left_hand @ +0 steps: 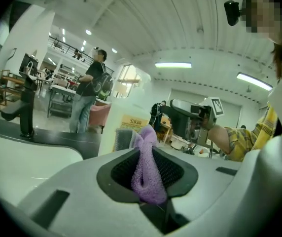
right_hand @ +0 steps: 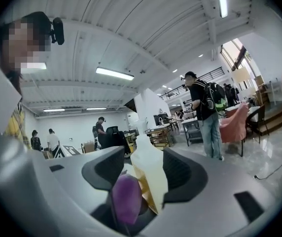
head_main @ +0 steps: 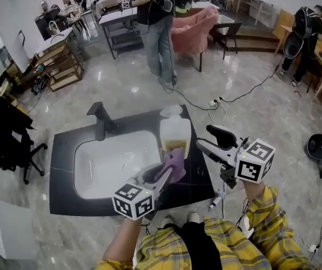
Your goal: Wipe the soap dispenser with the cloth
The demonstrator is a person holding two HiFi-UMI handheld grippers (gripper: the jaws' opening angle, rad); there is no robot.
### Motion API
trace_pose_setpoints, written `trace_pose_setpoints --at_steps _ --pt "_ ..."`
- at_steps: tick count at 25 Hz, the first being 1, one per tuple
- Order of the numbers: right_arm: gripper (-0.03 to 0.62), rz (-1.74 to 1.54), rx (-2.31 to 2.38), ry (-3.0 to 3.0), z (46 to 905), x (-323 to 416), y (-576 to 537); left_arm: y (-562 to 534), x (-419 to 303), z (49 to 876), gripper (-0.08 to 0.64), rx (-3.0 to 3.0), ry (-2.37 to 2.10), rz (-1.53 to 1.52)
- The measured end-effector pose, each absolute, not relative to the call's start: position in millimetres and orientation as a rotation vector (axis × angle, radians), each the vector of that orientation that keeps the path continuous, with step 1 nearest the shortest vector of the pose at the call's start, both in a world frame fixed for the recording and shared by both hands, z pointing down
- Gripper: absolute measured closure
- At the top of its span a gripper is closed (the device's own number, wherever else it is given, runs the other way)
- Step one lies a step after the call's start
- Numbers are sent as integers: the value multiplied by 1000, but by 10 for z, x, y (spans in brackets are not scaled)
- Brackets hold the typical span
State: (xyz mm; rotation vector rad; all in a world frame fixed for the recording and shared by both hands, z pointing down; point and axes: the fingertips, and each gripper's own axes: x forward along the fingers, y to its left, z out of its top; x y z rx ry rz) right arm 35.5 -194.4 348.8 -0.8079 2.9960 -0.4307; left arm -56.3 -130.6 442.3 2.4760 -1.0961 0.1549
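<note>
The soap dispenser [head_main: 175,135], a white bottle with a yellow label, stands on the black counter [head_main: 62,151] right of the basin. My left gripper [head_main: 164,176] is shut on a purple cloth [head_main: 176,165], which it presses against the near face of the dispenser. In the left gripper view the cloth [left_hand: 146,167] sticks up between the pads, with the dispenser [left_hand: 116,117] just behind. My right gripper [head_main: 203,139] is at the dispenser's right side, jaws apart. The right gripper view shows the dispenser [right_hand: 148,167] between the open pads and the cloth [right_hand: 126,199] low in front.
A black faucet [head_main: 99,120] stands left of the white basin [head_main: 102,162]. A small round white object [head_main: 171,111] lies behind the dispenser. Beyond the counter a person [head_main: 161,32] stands near a pink chair [head_main: 192,30]. Cables [head_main: 217,103] run across the floor.
</note>
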Motion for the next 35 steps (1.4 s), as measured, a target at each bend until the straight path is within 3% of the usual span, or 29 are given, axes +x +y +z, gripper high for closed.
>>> trace_pose_setpoints --at_steps 17,35 --pt "362 16 19 3314 3408 -464 -2278 -1063 -1197 4138 494 2364 -1416 14" --pt "362 189 592 3351 3560 -700 -2365 -1404 -966 4152 494 2365 -1346 -38"
